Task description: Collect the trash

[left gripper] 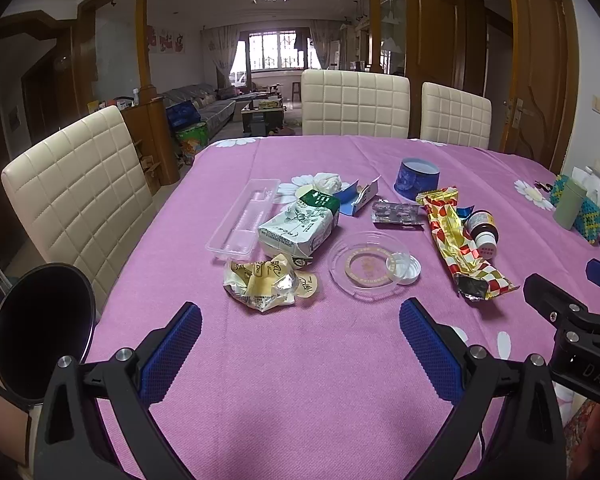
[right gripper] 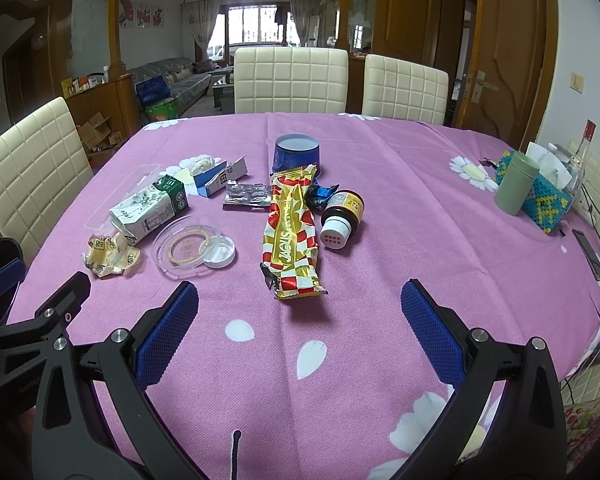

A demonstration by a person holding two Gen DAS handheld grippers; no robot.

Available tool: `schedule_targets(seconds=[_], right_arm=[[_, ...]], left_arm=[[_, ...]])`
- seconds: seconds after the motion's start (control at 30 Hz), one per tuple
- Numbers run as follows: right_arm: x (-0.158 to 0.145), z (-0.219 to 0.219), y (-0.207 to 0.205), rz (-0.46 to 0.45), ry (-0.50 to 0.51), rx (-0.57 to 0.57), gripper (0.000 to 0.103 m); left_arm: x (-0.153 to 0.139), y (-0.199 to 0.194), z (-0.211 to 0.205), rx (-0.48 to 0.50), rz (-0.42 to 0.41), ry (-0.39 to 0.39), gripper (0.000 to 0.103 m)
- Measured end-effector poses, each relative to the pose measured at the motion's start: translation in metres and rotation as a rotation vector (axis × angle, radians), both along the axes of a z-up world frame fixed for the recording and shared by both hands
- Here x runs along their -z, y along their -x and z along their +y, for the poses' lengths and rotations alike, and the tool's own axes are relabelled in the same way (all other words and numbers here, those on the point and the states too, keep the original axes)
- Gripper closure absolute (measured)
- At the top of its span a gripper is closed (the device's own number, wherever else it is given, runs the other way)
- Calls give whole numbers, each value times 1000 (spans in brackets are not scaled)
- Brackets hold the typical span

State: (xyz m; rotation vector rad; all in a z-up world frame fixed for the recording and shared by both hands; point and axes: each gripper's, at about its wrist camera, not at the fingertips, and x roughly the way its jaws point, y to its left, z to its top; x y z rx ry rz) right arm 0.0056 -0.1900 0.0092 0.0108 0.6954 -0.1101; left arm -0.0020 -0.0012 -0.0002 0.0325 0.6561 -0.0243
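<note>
1. Left wrist view: the left gripper (left gripper: pixel 300 344) stood wide apart, empty, above the pink tablecloth (left gripper: pixel 300 400); a crumpled yellow wrapper (left gripper: pixel 266 286) lay just ahead.
2. Right wrist view: the right gripper (right gripper: pixel 300 328) gaped empty, the red-and-gold wrapper (right gripper: pixel 294 236) lying ahead beside a brown bottle (right gripper: pixel 342 216).

Side-by-side wrist views angled down over shared table (left gripper: pixel 300 360)
</note>
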Motion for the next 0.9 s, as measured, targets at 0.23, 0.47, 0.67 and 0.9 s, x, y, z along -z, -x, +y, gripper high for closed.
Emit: schedule_targets(seconds=[0.23, 0.47, 0.67, 0.9], right_arm=[[0, 0, 0, 0, -1, -1, 3], [0, 1, 0, -2, 1, -1, 3], [0, 1, 0, -3, 1, -3, 3], [0, 3, 1, -2, 2, -2, 3]], left_arm=[[0, -2, 0, 8, 6, 4, 6], [-1, -1, -1, 11, 5, 5, 6], [-1, -1, -1, 11, 3, 4, 6], [-1, -2, 0, 11, 4, 4, 6]])
